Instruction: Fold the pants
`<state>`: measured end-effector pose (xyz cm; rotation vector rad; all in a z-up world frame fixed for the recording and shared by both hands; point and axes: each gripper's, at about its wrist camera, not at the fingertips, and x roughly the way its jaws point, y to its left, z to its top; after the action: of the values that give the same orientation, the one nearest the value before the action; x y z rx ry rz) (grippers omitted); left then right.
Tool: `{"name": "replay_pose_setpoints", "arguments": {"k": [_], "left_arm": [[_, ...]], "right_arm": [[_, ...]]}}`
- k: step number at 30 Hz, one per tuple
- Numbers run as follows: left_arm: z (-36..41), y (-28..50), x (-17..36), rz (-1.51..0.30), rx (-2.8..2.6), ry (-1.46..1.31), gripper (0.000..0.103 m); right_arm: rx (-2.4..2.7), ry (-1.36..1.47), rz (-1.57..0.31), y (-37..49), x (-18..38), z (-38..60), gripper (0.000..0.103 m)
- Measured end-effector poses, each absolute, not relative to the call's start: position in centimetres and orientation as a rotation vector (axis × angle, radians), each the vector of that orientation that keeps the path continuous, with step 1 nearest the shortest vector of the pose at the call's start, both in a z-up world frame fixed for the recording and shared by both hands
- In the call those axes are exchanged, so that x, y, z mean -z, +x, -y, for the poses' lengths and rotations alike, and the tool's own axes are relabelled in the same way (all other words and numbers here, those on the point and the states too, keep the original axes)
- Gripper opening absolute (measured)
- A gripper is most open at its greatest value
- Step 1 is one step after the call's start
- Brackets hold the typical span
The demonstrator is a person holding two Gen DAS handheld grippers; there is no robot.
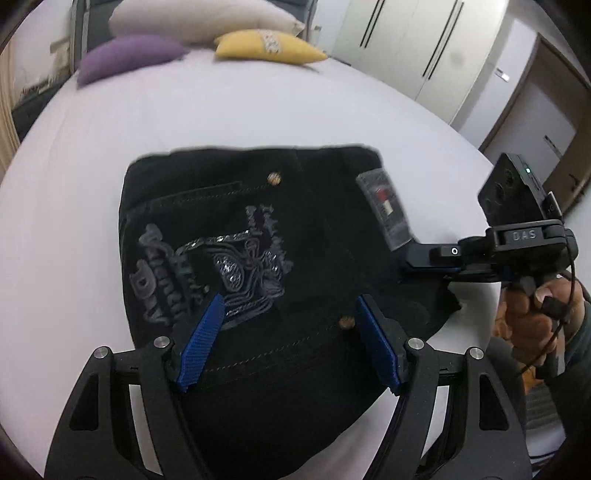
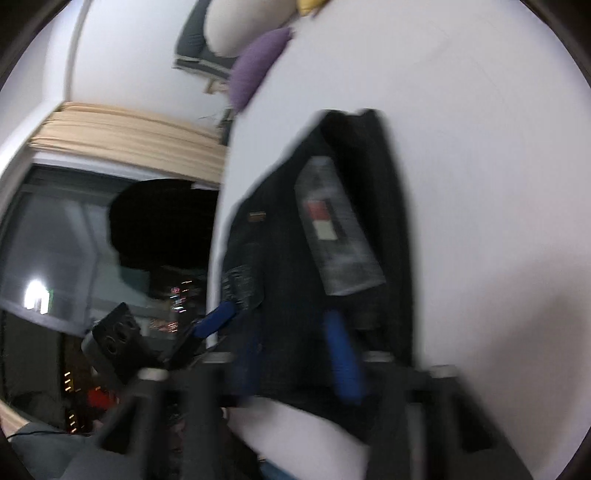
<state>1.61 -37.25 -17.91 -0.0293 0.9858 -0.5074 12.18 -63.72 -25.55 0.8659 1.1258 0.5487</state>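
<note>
Two views, one moment. Shows one pair of black pants [image 1: 258, 221], folded to a compact block, lying flat on a white bed [image 1: 110, 118], waistband twd the far side, embroidered back pocket [image 1: 229, 266] facing up.

L view: shows left gripper [image 1: 289, 301] above the near part of the pants, jaws spread wide, blue pads [image 1: 201, 343] to either side of the pocket's lower edge w/ nothing clamped; cloth directly under & between the fingers. Places a brass rivet [image 1: 346, 322] just inside the R-hand pad. Cannot tell whether the pad tips touch the fabric.

Same view, R edge: shows right gripper [image 1: 412, 254] reaching in from the side, held by a hand [image 1: 535, 325], jaws drawn narrow, tip at the pants' side edge just below a grey label [image 1: 386, 208] w/ a red-and-white mark.

R view (heavily blurred): shows the pants [image 2: 280, 258] running away from the right gripper [image 2: 295, 354], dark cloth between its blue pads [image 2: 343, 358], label [image 2: 336, 229] just ahead. Reads as closed on the pants' edge; contact itself too smeared to confirm.

Background: shows three pillows at the head of the bed, i.e. white [image 1: 195, 18], purple [image 1: 125, 59], yellow [image 1: 266, 46], all well apart from the pants; white wardrobe doors [image 1: 406, 44] behind.
</note>
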Motion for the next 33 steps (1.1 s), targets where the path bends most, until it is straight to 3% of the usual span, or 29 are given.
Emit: {"name": "replay_pose_setpoints", "arguments": {"k": [5,9,16,23,24,26,29,33], "left_arm": [[38.0,2.3,18.3,-1.035,0.47,0.0,0.072],[38.2,2.4,18.4,-1.053,0.462,-0.008,0.072],[38.0,2.1,18.5,-1.069,0.467,-0.023,0.072],[37.9,2.1,18.6,-1.076,0.475,-0.022,0.072],[37.9,2.1,18.6,-1.077,0.477,-0.021,0.072],[38.0,2.1,18.7,-1.078,0.477,-0.023,0.072],[38.1,2.0,18.6,-1.077,0.474,-0.019,0.072],[38.1,1.9,18.4,-1.079,0.466,-0.02,0.072]], "right_arm": [[-0.493,0.839,-1.121,10.5,25.2,65.4,0.0],[-0.432,0.762,-1.091,10.0,21.8,65.5,0.011],[-0.556,0.674,-1.015,15.4,16.9,61.3,0.021],[-0.516,0.67,-1.159,21.1,21.8,58.0,0.022],[-0.478,0.673,-1.185,21.3,22.8,58.2,0.019],[-0.426,0.759,-1.188,21.1,24.5,60.2,0.0],[-0.377,0.855,-1.137,19.9,24.9,62.8,0.0],[-0.35,0.77,-1.137,19.5,24.1,62.4,0.0]]}}
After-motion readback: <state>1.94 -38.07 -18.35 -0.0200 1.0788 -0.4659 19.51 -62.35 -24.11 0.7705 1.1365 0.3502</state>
